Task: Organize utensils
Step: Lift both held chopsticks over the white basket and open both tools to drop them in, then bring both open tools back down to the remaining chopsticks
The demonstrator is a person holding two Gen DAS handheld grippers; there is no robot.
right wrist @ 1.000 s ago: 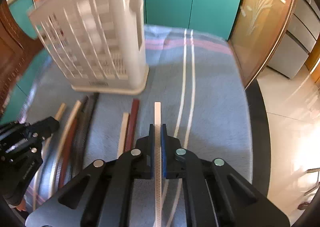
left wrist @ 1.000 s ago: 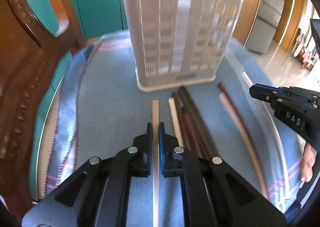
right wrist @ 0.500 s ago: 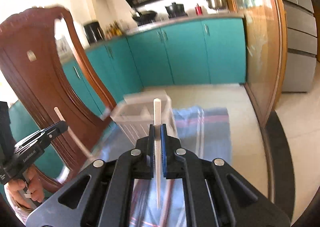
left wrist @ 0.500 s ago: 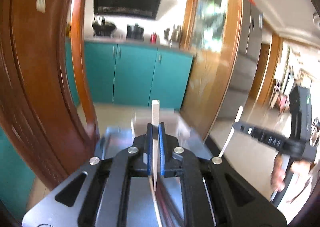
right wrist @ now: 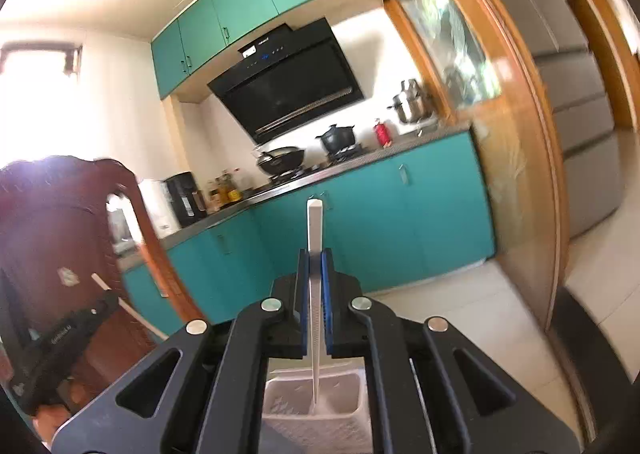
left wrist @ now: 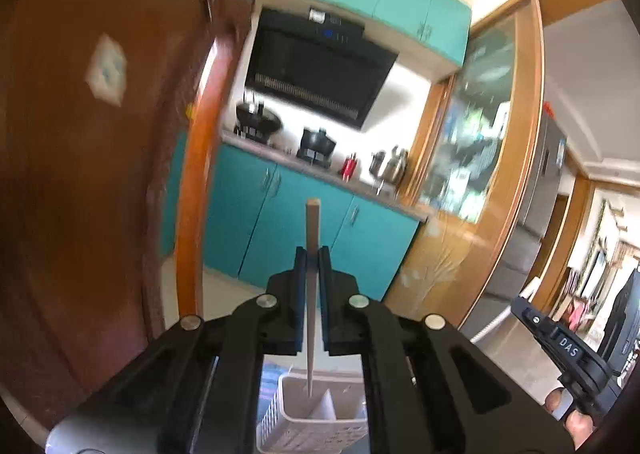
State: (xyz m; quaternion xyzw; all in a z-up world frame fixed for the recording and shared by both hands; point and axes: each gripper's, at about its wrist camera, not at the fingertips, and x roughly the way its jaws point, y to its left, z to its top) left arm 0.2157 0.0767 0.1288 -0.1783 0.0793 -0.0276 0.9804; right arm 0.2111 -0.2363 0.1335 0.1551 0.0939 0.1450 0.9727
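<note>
Two hand-held tools hung above a white slotted basket [left wrist: 316, 418] in a teal-cabineted kitchen, each clamped on a single chopstick. The left tool [left wrist: 313, 254] pinched a tan chopstick [left wrist: 311, 230] upright between its blue pads, the thin end pointing down over the basket's open top. The right tool [right wrist: 315, 256] gripped a white chopstick [right wrist: 315, 222] the same way (its tip hung just above the basket's rim [right wrist: 316, 376]). A dark wooden chair back [left wrist: 80, 174] filled the left of the left tool's view. A black range hood [right wrist: 284, 82] hung over pots on the kitchen counter behind.
</note>
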